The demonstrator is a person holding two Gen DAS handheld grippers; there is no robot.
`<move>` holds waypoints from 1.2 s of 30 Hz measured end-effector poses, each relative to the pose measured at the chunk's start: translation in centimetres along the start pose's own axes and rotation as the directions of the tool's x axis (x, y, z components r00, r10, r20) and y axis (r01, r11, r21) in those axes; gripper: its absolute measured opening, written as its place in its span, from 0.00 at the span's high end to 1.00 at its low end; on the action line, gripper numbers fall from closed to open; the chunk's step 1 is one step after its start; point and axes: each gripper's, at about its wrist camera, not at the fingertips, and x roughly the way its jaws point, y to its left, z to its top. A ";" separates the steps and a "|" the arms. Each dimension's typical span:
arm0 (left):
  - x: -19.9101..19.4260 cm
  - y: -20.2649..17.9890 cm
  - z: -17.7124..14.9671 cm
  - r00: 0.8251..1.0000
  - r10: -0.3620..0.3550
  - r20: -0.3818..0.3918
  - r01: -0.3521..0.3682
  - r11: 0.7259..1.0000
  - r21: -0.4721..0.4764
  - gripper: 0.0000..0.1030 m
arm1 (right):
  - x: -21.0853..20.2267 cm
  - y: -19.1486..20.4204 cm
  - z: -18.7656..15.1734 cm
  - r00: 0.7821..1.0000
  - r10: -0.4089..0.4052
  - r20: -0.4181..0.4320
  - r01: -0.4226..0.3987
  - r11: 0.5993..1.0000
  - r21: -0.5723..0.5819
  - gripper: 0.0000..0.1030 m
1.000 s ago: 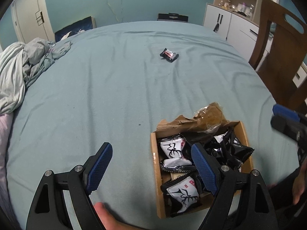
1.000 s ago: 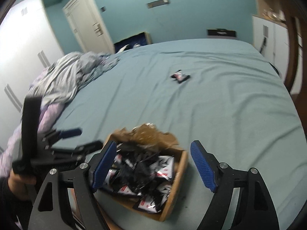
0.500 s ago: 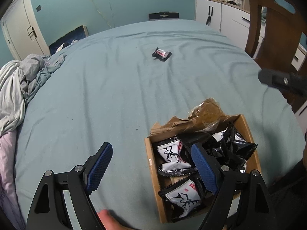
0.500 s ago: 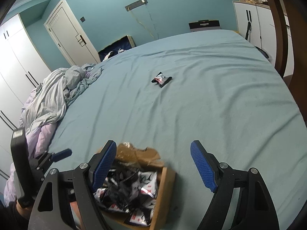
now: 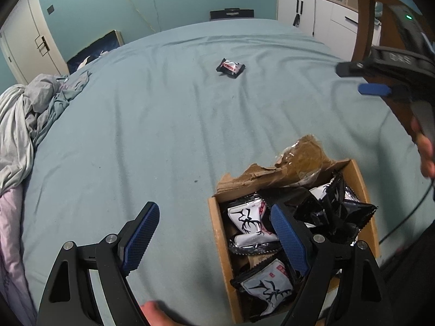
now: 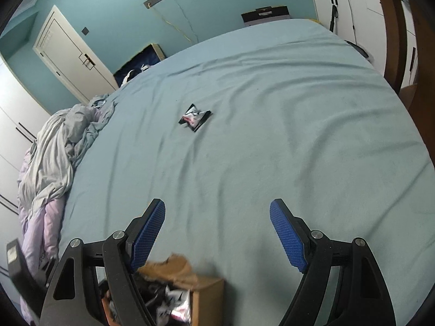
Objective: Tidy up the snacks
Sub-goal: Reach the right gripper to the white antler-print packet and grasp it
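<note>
- Your right gripper [image 6: 217, 233] has fingers spread apart, nothing between them; the snack packet [image 6: 195, 117] lies well ahead, mid-bed [image 6: 312, 149].
- Your left gripper [image 5: 214, 236] (also spread) straddles the cardboard box [image 5: 218, 233] wall near the bed's near edge.

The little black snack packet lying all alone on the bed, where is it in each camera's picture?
Left wrist view: the snack packet lies upper middle, far beyond the cardboard box.
Right wrist view: it lies left of centre, above the open right claw.
Shared landmark: the crumpled grey blanket at the left edge in both views.
</note>
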 end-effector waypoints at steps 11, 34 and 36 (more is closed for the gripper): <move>0.3 0.5 0.6 1.000 -0.024 -0.012 0.024 0.999 -0.027 0.17 | 4.3 -0.2 3.6 1.000 -0.025 -0.016 0.024 0.999 -0.030 0.23; 1.5 2.1 0.9 0.996 -0.074 -0.047 0.070 0.994 -0.085 0.16 | 15.0 1.1 11.3 0.995 0.034 -0.095 -0.037 0.999 -0.029 0.23; 1.7 2.2 0.9 0.995 -0.088 -0.056 0.082 0.992 -0.094 0.16 | 17.2 2.4 12.6 0.993 0.007 -0.121 -0.017 0.997 -0.076 0.23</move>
